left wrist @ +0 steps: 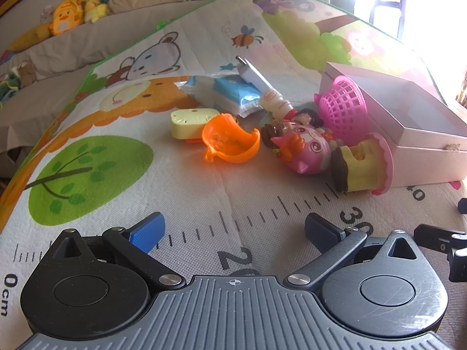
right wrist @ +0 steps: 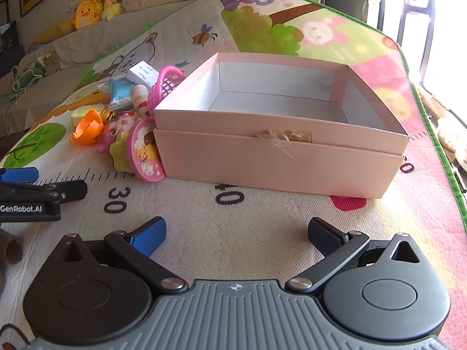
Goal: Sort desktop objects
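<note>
A pile of small objects lies on the play mat left of an open pink box (left wrist: 420, 145) (right wrist: 280, 157): an orange shell (left wrist: 230, 140) (right wrist: 87, 129), a pale yellow case (left wrist: 189, 119), a blue packet (left wrist: 230, 93) (right wrist: 119, 92), a white charger (left wrist: 251, 71) (right wrist: 143, 73), a small bottle (left wrist: 277, 102), a pink basket (left wrist: 344, 108) (right wrist: 166, 84), a pink pig toy (left wrist: 306, 148) (right wrist: 116, 128) and a toy cake (left wrist: 364, 163) (right wrist: 140, 151). My left gripper (left wrist: 233, 230) is open and empty, short of the pile. My right gripper (right wrist: 236, 233) is open and empty in front of the box. The box's inside shows nothing.
The mat (left wrist: 204, 192) has a printed ruler along its near edge. A sofa with plush toys (left wrist: 67, 17) stands behind it. The left gripper shows at the left edge of the right wrist view (right wrist: 35, 192). Bright window light comes from the right.
</note>
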`<action>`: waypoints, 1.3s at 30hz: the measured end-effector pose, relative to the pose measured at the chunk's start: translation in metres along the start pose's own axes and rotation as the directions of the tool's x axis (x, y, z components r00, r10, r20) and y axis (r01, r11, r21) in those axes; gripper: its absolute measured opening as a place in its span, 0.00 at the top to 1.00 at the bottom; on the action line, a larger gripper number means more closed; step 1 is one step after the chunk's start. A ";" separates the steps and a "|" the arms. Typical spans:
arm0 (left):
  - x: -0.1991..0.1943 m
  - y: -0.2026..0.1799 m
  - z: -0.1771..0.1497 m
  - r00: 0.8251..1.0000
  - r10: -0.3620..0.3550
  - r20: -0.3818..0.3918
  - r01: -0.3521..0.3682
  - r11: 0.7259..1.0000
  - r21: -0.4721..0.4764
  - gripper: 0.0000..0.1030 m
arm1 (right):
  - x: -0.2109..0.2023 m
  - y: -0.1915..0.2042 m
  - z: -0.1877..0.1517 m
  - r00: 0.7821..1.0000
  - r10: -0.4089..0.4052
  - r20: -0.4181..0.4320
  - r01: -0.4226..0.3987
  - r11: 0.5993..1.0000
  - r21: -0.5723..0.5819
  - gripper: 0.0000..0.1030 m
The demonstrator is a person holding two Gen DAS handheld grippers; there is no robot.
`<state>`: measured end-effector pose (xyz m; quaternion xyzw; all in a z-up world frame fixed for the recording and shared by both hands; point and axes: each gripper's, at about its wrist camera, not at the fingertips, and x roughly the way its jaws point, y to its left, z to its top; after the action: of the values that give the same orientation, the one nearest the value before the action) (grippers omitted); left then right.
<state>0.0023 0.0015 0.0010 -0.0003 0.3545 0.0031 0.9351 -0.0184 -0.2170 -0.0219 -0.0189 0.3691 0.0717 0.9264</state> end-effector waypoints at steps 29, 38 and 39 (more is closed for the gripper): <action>-0.059 0.080 0.021 0.986 0.081 0.145 -0.045 0.971 -0.234 0.00 | -0.003 0.126 0.024 0.961 -0.084 0.262 0.178 0.916 -0.360 0.49; -0.048 0.062 0.015 0.993 -0.007 0.118 0.028 0.983 -0.180 0.00 | -0.056 0.087 0.018 0.956 0.189 0.226 -0.089 0.916 -0.390 0.43; -0.047 0.058 0.013 0.993 -0.027 0.116 0.046 0.986 -0.162 0.00 | -0.058 0.075 0.019 0.960 0.147 0.239 -0.053 0.932 -0.359 0.41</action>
<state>-0.0250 0.0593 0.0420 -0.0837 0.2995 0.0152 0.9503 -0.0581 -0.1484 0.0332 -0.1542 0.2252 0.1856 0.9440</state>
